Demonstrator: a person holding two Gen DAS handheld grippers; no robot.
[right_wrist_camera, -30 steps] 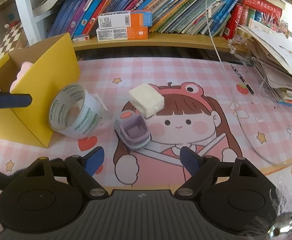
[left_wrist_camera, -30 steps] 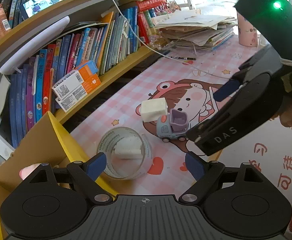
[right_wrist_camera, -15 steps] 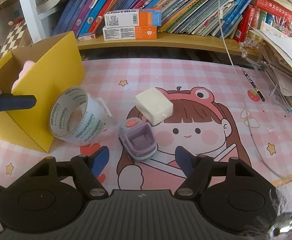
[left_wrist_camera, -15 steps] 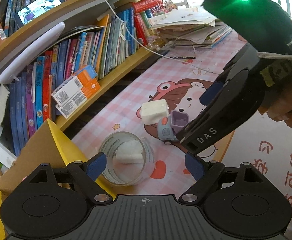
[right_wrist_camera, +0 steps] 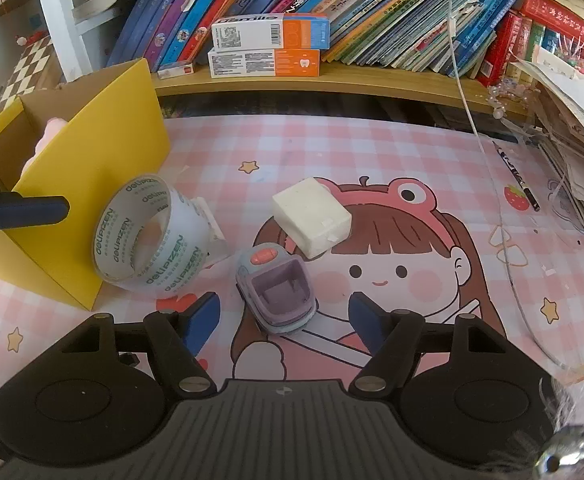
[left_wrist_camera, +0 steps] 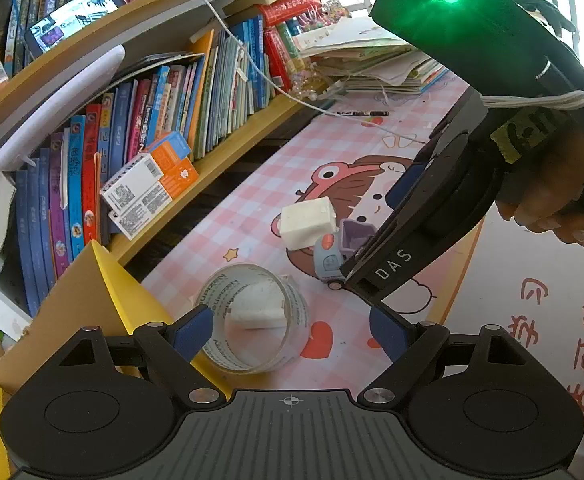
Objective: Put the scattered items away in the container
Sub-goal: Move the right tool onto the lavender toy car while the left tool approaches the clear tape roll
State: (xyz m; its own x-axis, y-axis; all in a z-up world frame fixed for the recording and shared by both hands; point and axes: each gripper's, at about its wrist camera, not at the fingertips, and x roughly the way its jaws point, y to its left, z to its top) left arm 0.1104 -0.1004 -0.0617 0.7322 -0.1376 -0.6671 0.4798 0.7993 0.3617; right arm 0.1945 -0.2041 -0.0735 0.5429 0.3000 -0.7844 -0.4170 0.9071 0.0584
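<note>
A small grey-and-purple toy truck (right_wrist_camera: 275, 288) stands on the pink mat, and my right gripper (right_wrist_camera: 283, 316) is open around its rear, pads apart from its sides. A white foam block (right_wrist_camera: 312, 216) leans just beyond the truck. A clear tape roll (left_wrist_camera: 251, 316) lies on its side before my left gripper (left_wrist_camera: 292, 334), which is open and holds nothing. The yellow cardboard box (right_wrist_camera: 91, 168) stands left of the roll, with something pink (right_wrist_camera: 51, 132) inside. In the left wrist view the right gripper's body (left_wrist_camera: 432, 220) hides part of the truck (left_wrist_camera: 330, 256).
A low wooden shelf (right_wrist_camera: 332, 80) of books and two orange-and-white cartons (right_wrist_camera: 267, 46) runs along the far side. A paper stack (right_wrist_camera: 572, 120), a pen (right_wrist_camera: 518, 174) and a white cable (right_wrist_camera: 472, 120) lie at the right. A small white piece (left_wrist_camera: 257, 312) shows through the roll.
My right gripper's jaws have narrowed and it has come a little closer, so the toy truck now sits between its fingers. The left gripper has stayed put.
</note>
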